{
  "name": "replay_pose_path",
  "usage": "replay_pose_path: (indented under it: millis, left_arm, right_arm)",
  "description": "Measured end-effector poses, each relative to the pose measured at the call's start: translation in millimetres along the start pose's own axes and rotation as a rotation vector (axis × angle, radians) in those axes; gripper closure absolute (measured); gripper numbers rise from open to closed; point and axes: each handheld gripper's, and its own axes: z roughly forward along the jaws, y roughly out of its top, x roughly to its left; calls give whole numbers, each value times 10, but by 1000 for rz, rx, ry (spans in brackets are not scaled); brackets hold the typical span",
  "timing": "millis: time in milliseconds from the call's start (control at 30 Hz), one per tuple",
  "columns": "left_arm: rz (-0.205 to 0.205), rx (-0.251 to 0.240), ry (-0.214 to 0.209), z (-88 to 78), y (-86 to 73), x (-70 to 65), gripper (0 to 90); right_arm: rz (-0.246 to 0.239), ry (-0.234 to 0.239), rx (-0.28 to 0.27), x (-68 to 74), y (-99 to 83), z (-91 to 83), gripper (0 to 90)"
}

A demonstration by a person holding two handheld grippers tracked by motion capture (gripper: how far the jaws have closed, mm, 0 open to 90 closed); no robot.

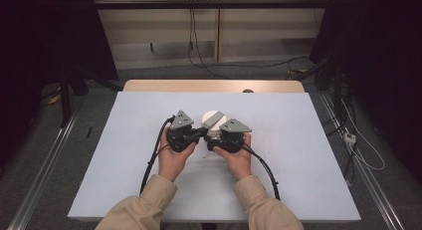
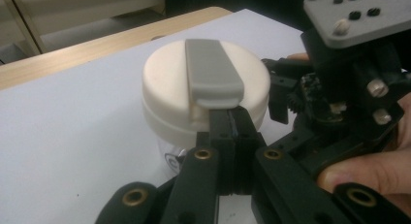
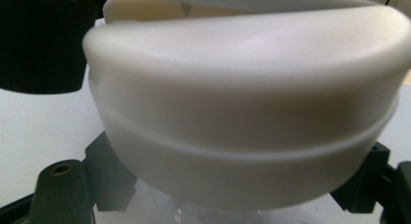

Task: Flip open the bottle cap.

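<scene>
A small clear jar (image 2: 167,153) with a wide white lid (image 1: 213,119) stands at the middle of the table. A grey bar handle (image 2: 213,71) runs across the lid's top. My left gripper (image 2: 231,121) is shut, its two jaws pressed together, with the tips against the lid's rim just under the near end of the grey bar. In the high view the left gripper (image 1: 201,133) comes at the jar from the left. My right gripper (image 3: 237,207) is shut on the clear jar below the lid (image 3: 242,112), one jaw on each side. In the high view the right gripper (image 1: 217,138) reaches in from the right.
The jar stands on a pale blue-white mat (image 1: 298,155) that covers a wooden table (image 1: 214,85). Both hands sit close together at the centre. Cables (image 1: 149,165) trail back from each gripper toward the front edge. Dark stands and floor cables surround the table.
</scene>
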Motion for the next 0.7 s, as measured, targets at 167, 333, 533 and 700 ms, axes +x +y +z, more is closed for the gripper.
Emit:
replay_pose_path:
  millis: [167, 333, 533, 700]
  left_arm:
    - [-2, -5, 0, -3, 6, -1, 900]
    - [-10, -8, 2, -14, 19, 17, 900]
    - [-17, -18, 4, -14, 32, 27, 900]
    - [-22, -22, 3, -8, 40, 31, 900]
  right_arm:
    - [3, 2, 0, -3, 0, -1, 198]
    - [2, 4, 0, -4, 0, 0, 197]
    - [1, 2, 1, -3, 2, 0, 196]
    - [3, -1, -1, -1, 0, -1, 195]
